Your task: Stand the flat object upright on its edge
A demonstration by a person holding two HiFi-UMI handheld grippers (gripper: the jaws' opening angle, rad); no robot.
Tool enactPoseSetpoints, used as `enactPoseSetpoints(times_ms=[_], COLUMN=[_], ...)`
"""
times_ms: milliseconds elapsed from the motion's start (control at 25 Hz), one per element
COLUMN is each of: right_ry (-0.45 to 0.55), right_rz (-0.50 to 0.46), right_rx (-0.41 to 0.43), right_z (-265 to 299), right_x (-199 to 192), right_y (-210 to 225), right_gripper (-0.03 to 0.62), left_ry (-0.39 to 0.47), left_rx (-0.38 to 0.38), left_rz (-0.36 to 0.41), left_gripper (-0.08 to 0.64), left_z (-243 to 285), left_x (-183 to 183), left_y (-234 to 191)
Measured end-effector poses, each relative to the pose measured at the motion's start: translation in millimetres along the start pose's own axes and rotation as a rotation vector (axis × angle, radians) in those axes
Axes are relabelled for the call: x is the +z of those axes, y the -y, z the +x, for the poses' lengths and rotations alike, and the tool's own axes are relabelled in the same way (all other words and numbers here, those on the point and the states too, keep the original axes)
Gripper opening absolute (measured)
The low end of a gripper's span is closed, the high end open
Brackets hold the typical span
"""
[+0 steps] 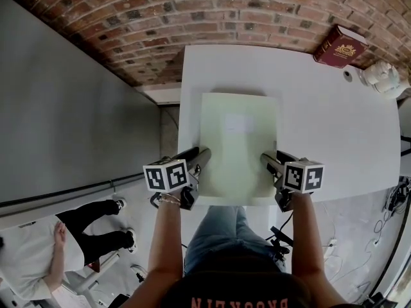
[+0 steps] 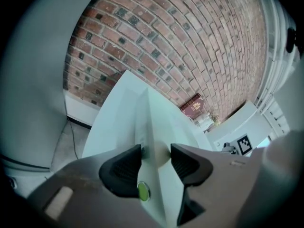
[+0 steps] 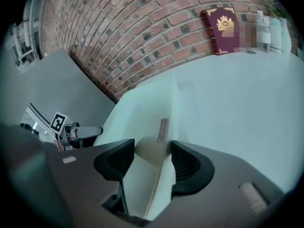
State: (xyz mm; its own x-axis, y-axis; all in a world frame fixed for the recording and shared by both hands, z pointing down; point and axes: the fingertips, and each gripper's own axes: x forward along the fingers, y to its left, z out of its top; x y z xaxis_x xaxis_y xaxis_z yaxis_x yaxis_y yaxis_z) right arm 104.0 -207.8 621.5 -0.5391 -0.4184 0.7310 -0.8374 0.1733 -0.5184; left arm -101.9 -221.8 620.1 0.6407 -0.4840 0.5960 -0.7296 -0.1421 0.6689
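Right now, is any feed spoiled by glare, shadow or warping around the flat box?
Head view: even light, sharp, faint shadow behind the flat box. Left gripper view: heavy fisheye bowing, dark corners, fingers slightly soft. Right gripper view: same warping, no glare.

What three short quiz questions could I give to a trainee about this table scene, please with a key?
1. True or false: the pale green flat object already stands upright on its edge.
2. Where is the dark red book? A: on the flat object. B: at the far corner of the white table, against the brick wall. C: on the floor.
3. What is between the jaws of the left hand-held gripper and of the right hand-held gripper?
Key: 1 false, it lies flat on the table. 2 B. 3 an edge of the flat object, one side each.
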Motion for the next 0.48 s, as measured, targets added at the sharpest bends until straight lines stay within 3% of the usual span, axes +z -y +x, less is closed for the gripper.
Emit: enactPoseSetpoints(times_ms=[480], right_ry=[0.037], right_rz=[-0.034], right_rx=[-0.01], right_z=[-23.8], right_x=[8.1], right_y=[-12.4], right_gripper=[0.241], left_ry=[0.056], left_rx=[0.004], left_rz=[0.043], left_gripper=[0.196], left_z=[-19.2], left_x=[12.2], left_y=[22.5])
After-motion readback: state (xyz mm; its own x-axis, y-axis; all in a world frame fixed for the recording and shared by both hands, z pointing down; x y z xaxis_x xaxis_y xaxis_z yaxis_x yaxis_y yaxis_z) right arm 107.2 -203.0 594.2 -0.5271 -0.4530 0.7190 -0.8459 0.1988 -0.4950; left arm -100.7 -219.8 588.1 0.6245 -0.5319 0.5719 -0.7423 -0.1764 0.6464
